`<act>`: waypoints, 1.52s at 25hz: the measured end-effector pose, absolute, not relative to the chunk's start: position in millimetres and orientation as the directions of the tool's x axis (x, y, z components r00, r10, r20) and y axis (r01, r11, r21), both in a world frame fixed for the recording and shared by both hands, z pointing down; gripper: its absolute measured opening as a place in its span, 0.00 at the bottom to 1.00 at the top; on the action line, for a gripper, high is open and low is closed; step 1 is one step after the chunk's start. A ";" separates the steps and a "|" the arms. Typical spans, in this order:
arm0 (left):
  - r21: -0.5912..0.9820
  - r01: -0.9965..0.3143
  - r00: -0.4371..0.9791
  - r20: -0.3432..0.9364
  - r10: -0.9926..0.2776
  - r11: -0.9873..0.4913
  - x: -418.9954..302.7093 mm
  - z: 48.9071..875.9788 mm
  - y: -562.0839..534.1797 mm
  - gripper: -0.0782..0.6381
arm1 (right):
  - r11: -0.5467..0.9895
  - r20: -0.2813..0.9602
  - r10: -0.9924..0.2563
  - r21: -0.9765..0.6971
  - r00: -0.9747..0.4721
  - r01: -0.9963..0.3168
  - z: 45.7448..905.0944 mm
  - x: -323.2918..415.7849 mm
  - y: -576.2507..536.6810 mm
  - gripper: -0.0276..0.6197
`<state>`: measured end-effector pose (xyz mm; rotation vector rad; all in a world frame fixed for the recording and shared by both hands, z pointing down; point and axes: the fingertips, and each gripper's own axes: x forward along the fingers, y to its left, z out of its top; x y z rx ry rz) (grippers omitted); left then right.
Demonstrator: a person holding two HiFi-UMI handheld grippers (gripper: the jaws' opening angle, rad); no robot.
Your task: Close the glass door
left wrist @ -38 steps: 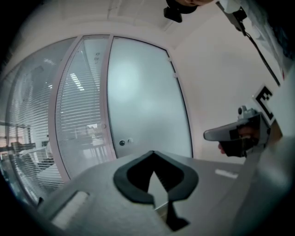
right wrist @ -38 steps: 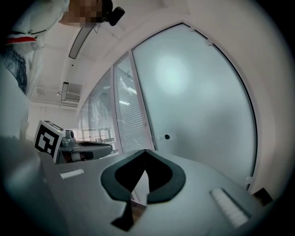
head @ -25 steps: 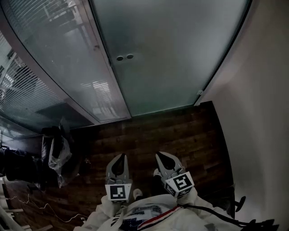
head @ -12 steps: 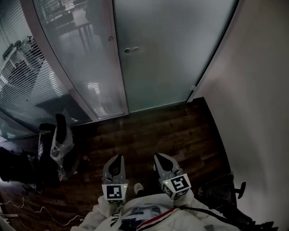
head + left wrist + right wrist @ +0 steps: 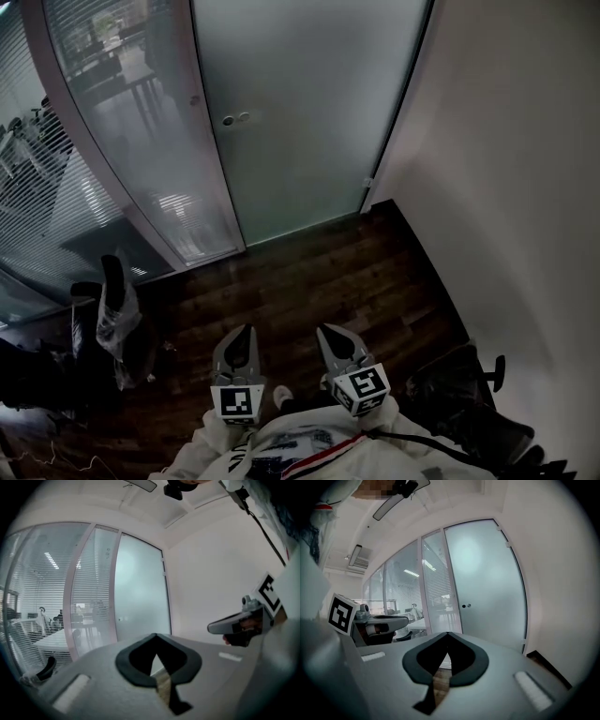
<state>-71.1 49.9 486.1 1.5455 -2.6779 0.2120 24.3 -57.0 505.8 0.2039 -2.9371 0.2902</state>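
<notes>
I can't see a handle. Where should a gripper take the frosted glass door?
Probably at the two small round fittings near the glass door's left edge, approached straight on: the pane is otherwise smooth, and its hinges sit on the right edge.

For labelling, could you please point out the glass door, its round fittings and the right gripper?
glass door [image 5: 309, 112]: head view, middle of the frosted pane.
round fittings [image 5: 227, 120]: head view, the left disc.
right gripper [image 5: 328, 331]: head view, tips of its shut jaws.

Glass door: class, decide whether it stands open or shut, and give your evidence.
Shut, it seems: the frosted glass door lies flush against the frame post, and no gap shows between them.
</notes>
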 end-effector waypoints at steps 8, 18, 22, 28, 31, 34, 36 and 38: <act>-0.110 -0.838 -0.545 0.105 -0.832 0.534 -31.0 472.2 25.6 0.11 | 0.988 0.150 -0.069 -0.126 -0.986 -0.088 492.6 64.6 -83.1 0.05; -0.135 -0.792 -0.611 0.145 -0.779 0.596 40.9 481.7 7.7 0.11 | 0.994 0.141 -0.002 -0.111 -0.990 -0.017 499.7 122.4 -112.5 0.05; -0.123 -0.801 -0.599 0.166 -0.784 0.586 56.6 473.3 1.7 0.11 | 0.997 0.137 0.021 -0.079 -0.990 0.010 489.1 128.6 -110.0 0.05; -0.161 -0.803 -0.593 0.129 -0.794 0.574 54.7 469.2 -0.6 0.11 | 0.996 0.113 0.006 -0.088 -0.994 -0.004 468.3 130.7 -108.0 0.05; -0.174 -0.797 -0.600 0.111 -0.792 0.579 50.2 466.8 -0.9 0.11 | 0.997 0.114 0.005 -0.079 -0.993 -0.004 473.6 132.3 -109.2 0.05; -0.147 -0.798 -0.601 0.123 -0.790 0.584 48.5 468.2 1.6 0.11 | 0.996 0.107 0.018 -0.093 -0.994 0.008 473.2 130.2 -106.7 0.05; -0.122 -0.794 -0.608 0.124 -0.784 0.596 47.7 468.4 4.4 0.11 | 0.995 0.106 0.024 -0.101 -0.994 0.013 471.1 129.8 -104.3 0.05; -0.116 -0.789 -0.614 0.118 -0.780 0.603 46.9 468.1 5.3 0.11 | 0.995 0.111 0.011 -0.096 -0.994 0.000 475.7 130.7 -107.9 0.05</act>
